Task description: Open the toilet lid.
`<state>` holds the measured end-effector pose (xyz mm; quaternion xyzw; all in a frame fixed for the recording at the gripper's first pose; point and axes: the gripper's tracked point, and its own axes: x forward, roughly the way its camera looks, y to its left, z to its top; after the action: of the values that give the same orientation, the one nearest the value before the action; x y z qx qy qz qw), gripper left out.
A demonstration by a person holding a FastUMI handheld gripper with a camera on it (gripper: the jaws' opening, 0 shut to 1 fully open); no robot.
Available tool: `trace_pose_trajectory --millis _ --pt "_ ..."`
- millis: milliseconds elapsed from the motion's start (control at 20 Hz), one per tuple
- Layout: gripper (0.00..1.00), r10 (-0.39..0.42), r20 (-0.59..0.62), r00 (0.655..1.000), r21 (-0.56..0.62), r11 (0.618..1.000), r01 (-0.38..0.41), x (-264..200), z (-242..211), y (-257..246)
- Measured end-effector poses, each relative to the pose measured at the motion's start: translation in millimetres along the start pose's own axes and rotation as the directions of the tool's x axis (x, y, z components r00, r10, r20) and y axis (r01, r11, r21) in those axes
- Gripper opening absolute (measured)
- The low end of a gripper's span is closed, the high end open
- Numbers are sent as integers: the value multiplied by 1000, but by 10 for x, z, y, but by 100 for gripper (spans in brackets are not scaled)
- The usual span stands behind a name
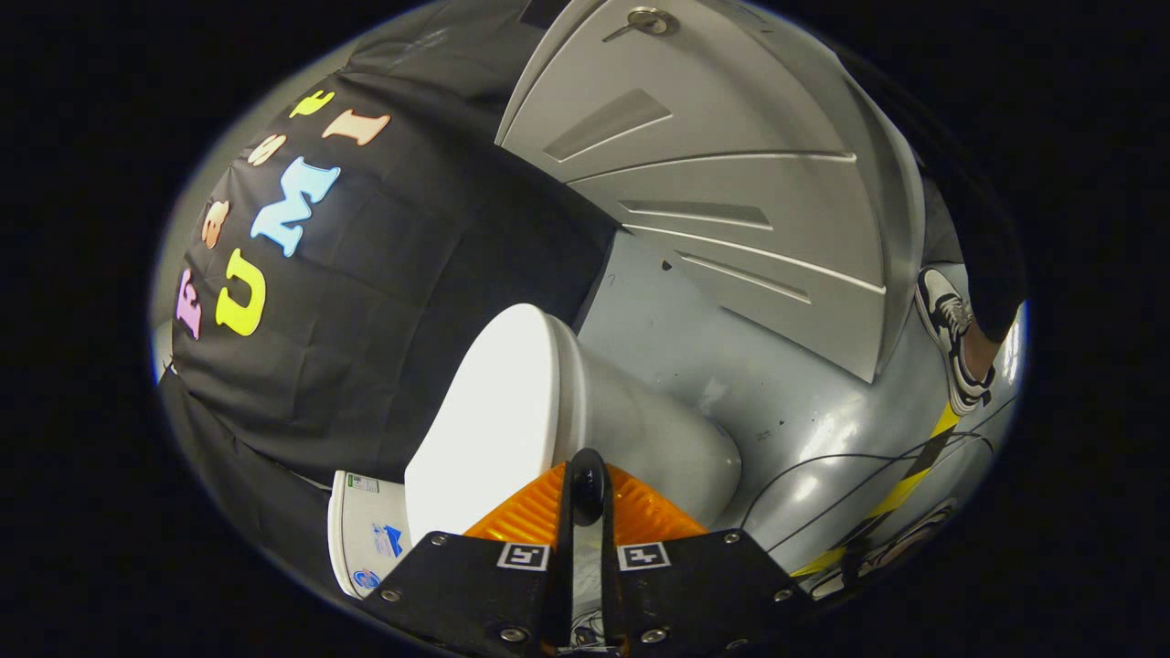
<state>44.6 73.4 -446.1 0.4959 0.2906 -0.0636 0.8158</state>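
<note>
One relation decides the coming move: the toilet lid point(489, 420) lies just ahead of the gripper point(585, 484) and slightly to its left. The lid's rim and its seam with the bowl point(649, 439) run almost straight away from the fingertips. The camera is rolled, so the lid's broad white face appears nearly on edge to us. We judge the lid is still down on the bowl, not yet opened.

The lid's long axis runs from the tank point(361, 535), which sits close beside the gripper's left shoulder, out toward the bowl's front, beyond the fingers. The hinge end is therefore the near-left end and the free end is the far one.

Gripper state: the two fingers point(535, 516) are drawn together with only a thin dark slit between them. The tips overlap the lid's rim line. We cannot tell whether any of the rim is caught in that slit, so we do not record a grasp.

Writing: the tank carries small stickers point(384, 539) with blue marks, too small to read. Two black-and-white square markers point(523, 555) sit on the gripper body.

Surroundings: grey floor point(777, 366), a grey panelled door point(713, 164) beyond the bowl, cables point(823, 466), and a person's shoe point(951, 338) well apart.
</note>
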Motion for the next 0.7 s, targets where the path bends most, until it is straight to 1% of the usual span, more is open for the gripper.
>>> trace_pose_trajectory --millis 150,200,300,550,700 --pt "3 -16 9 1000 -63 998 16 -18 12 34" --pt "2 -26 10 1000 -88 996 27 -29 16 40" --pt "1 -44 16 999 -133 990 46 -62 29 74" --pt "1 -54 41 998 -197 978 61 -198 122 262" --pt "1 -48 70 996 -294 954 66 -340 218 484"
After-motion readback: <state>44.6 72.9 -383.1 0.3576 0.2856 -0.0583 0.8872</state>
